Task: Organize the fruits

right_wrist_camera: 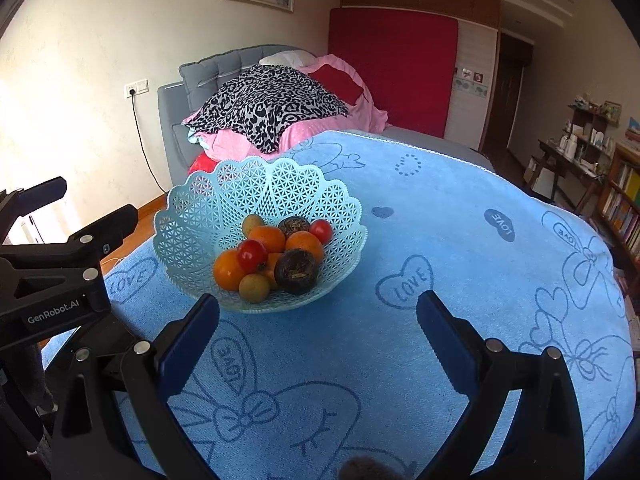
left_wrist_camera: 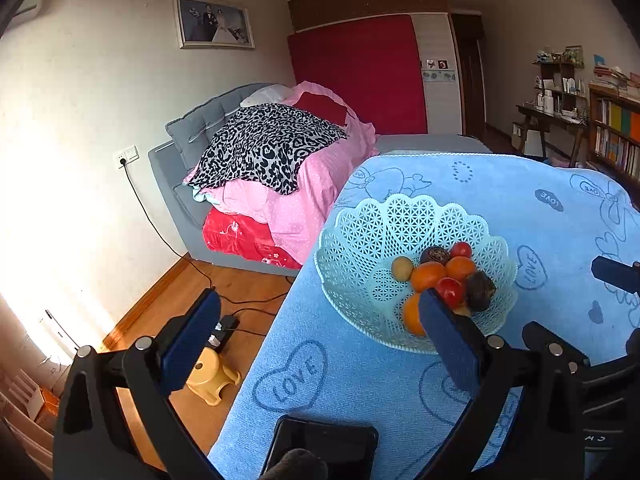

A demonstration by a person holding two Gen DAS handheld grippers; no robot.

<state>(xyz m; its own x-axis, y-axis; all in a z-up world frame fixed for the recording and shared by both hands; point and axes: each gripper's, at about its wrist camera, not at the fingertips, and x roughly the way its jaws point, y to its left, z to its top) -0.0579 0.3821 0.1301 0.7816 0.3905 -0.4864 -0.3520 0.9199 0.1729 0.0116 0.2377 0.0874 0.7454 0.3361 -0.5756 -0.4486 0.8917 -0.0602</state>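
The pale mint lattice plastic basket (right_wrist_camera: 260, 208) sat on the table, which was draped in a blue terry towel printed with hearts (right_wrist_camera: 420, 360), and it lay close to the towel's left edge, beyond which the wooden floor (left_wrist_camera: 168, 312) dropped away. All the fruit visible was heaped together in the basket's hollow: round orange citrus fruits (right_wrist_camera: 304, 245), small glossy red tomatoes (right_wrist_camera: 252, 255), two dark wrinkled round fruits (right_wrist_camera: 297, 271) and small tan round fruits (right_wrist_camera: 254, 288). None lay loose on the towel.

The left gripper (left_wrist_camera: 320, 338) stood wide open and empty, its right finger overlapping the basket's near rim in its own view; whether it touched could not be told. The right gripper (right_wrist_camera: 318, 336) was likewise spread wide with nothing between its fingers, hovering just before the basket.

The pile looked loosely stacked, so pulling one fruit from low down would likely set the round ones rolling. The light basket on soft cloth would probably slide or tip if a finger caught the lattice rim. A nudge leftward risked sending it over the edge. The tomatoes looked soft enough to bruise under a hard squeeze.
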